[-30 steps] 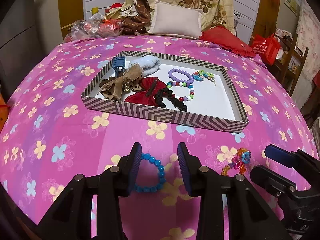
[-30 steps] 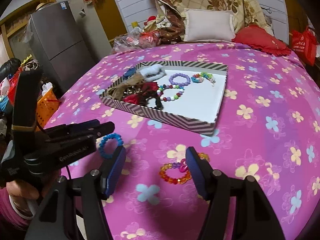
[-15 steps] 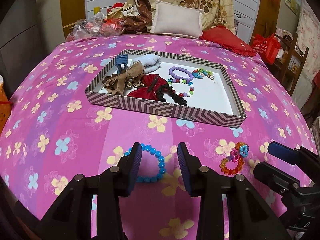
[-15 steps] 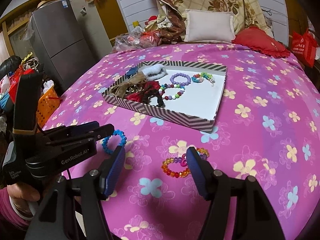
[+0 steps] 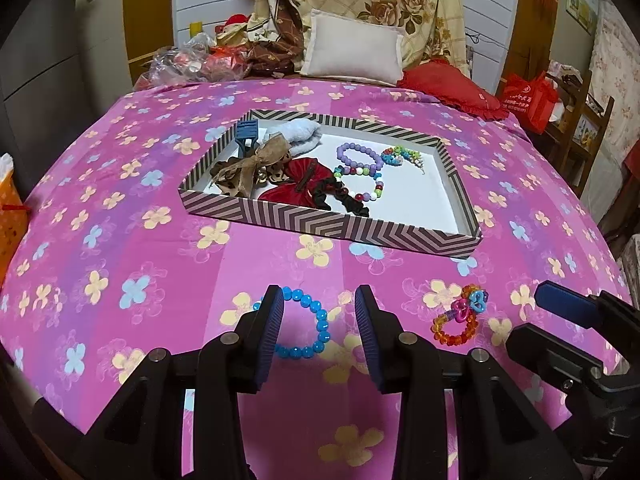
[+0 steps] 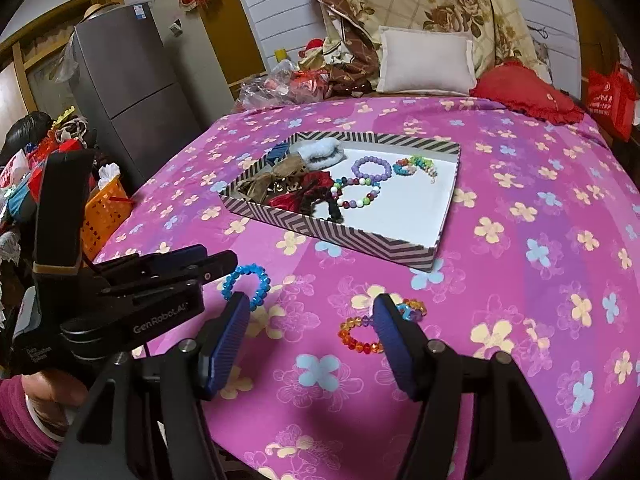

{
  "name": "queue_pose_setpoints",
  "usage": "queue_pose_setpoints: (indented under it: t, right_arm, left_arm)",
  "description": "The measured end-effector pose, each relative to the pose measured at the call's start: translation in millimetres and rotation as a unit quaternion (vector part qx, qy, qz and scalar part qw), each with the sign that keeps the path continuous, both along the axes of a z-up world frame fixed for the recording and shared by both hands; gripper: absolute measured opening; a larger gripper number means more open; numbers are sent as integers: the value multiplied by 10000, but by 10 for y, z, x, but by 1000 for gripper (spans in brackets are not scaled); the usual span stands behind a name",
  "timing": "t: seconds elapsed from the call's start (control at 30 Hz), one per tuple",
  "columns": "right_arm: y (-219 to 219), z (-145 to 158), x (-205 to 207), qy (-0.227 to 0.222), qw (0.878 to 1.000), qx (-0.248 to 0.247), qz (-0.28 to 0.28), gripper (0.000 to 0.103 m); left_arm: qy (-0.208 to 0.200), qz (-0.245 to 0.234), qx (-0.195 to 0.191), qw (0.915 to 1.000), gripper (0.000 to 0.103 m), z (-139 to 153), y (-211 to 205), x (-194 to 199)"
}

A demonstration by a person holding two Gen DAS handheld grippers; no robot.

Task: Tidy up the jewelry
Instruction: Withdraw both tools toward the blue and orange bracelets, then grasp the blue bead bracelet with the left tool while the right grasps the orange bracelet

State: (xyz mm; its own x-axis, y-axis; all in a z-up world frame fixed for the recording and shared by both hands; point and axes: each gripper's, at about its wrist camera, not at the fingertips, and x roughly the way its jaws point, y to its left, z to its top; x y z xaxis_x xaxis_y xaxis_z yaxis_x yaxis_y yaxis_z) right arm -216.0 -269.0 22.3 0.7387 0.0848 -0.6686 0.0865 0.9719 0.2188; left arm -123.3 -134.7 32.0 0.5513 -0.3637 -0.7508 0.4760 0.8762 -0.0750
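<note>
My right gripper [image 6: 310, 334] hangs above the pink flowered bedspread [image 6: 520, 280], jaws apart with nothing gripped. The orange beaded bracelet [image 6: 360, 336] lies on the cloth partly behind the right pad. The left gripper [image 6: 168, 272] reaches in from the left, beside the blue beaded bracelet [image 6: 248, 280]. Beyond sits the chevron-striped tray [image 6: 340, 232] holding bows and bead bracelets.

The blue bracelet [image 5: 308, 326] had glossy faceted plastic beads; the bedsheet [image 5: 120, 240] was matt cloth; the tray [image 5: 320, 224] looked like smooth printed cardboard.
</note>
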Motion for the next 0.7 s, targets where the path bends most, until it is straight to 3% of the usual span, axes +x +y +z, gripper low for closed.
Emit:
queue_pose_setpoints:
  t: [0.43,0.7]
  right_arm:
    - [-14,-136,-61,154,9995,-252,-54,68]
    - [-114,-426,-66,553,9978,-363,-92,68]
  left_arm:
    - [93,58,46,9999,38,-89,76,-14]
    - [368,401,-135,9984,38,-163,364,180]
